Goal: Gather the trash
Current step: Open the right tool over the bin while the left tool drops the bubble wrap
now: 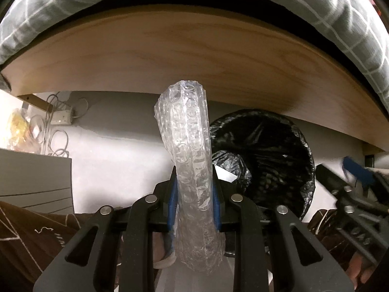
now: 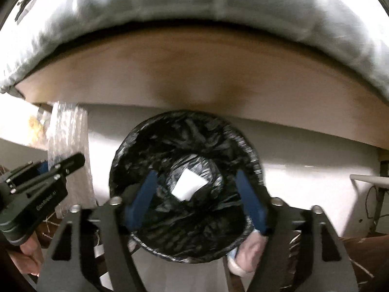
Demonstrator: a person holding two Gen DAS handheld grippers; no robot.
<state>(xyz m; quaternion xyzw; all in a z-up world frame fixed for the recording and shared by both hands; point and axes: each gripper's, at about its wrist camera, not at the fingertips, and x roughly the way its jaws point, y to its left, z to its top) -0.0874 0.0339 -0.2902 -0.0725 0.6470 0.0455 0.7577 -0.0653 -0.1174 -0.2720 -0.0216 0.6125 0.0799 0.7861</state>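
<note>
My left gripper [image 1: 193,177] is shut on a roll of clear bubble wrap [image 1: 188,136], which stands upright between the blue pads. It holds the roll just left of a bin lined with a black bag [image 1: 269,155]. In the right wrist view the bin [image 2: 187,146] lies directly below my right gripper [image 2: 194,182], which is open and empty. A black bag bundle with a white paper piece [image 2: 188,186] lies inside the bin. The left gripper [image 2: 60,165] and the bubble wrap [image 2: 66,131] show at the left of that view.
A wooden bed frame board [image 1: 194,56] with grey checked bedding [image 1: 48,17] runs across the top. A power strip with cables [image 1: 58,119] lies on the floor at far left beside a grey box [image 1: 34,175]. A brown rug [image 1: 29,238] lies near.
</note>
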